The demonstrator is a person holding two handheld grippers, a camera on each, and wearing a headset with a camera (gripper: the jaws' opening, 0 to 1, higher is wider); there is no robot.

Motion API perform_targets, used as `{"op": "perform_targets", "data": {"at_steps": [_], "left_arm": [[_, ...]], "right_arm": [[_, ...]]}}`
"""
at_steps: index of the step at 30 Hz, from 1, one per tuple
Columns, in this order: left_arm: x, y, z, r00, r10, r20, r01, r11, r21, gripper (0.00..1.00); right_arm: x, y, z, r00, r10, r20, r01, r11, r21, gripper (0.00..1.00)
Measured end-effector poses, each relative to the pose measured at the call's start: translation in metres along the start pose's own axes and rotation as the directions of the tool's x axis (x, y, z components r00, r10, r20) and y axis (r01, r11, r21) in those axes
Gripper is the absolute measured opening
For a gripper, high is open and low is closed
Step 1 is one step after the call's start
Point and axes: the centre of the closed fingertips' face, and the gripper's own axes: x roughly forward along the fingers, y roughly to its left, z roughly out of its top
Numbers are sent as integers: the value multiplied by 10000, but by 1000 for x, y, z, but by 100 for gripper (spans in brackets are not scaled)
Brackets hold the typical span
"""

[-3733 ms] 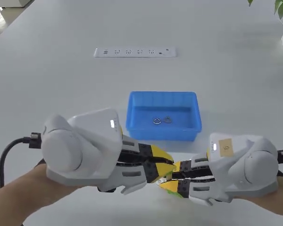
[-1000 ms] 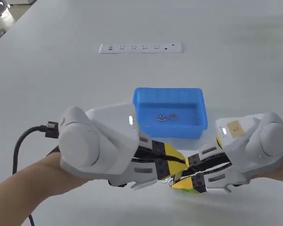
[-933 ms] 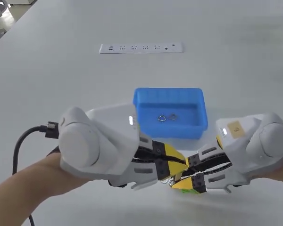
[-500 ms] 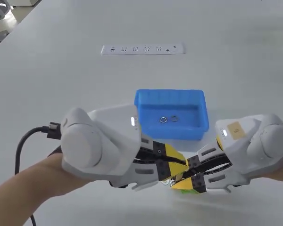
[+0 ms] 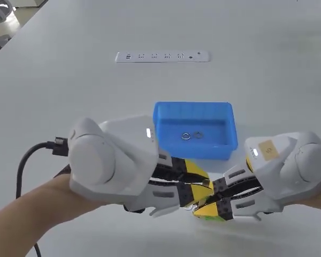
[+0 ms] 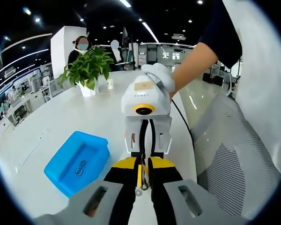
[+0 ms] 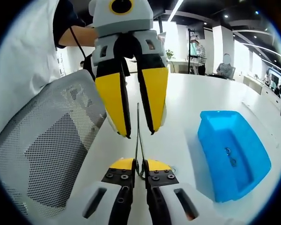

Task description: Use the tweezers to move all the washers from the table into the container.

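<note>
Your left gripper (image 6: 141, 164) sits at 9 o'clock, jaws a little apart, one on each side of the tweezers (image 7: 137, 136). At 12 o'clock from the tips, the blue container (image 5: 224, 115) rests on the white table (image 5: 69, 85) with two washers (image 5: 186, 136) side by side inside. A power strip (image 5: 162, 57) lies beyond it. At 3 o'clock, your right gripper (image 7: 139, 165) is clamped narrow on the tweezers.
</note>
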Motion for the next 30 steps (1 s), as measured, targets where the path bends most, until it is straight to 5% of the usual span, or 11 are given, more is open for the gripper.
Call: {"op": "perform_targets", "data": {"at_steps": [11,20,30], "left_arm": [[-8,-2,-8,9990,201,-402,-182,9987,477,17],[-31,8,-15,9956,917,-173,-919,9956,-157,20],[-66,16,-35,9828,1824,-291,-1841,9798,-782,25]], "right_arm": [[-3,-2,1,9998,-183,-104,182,9998,-38,8],[-19,-9,12,9983,-586,19,586,9981,173,8],[-38,-10,36,9974,-687,237,686,9976,42,9]]}}
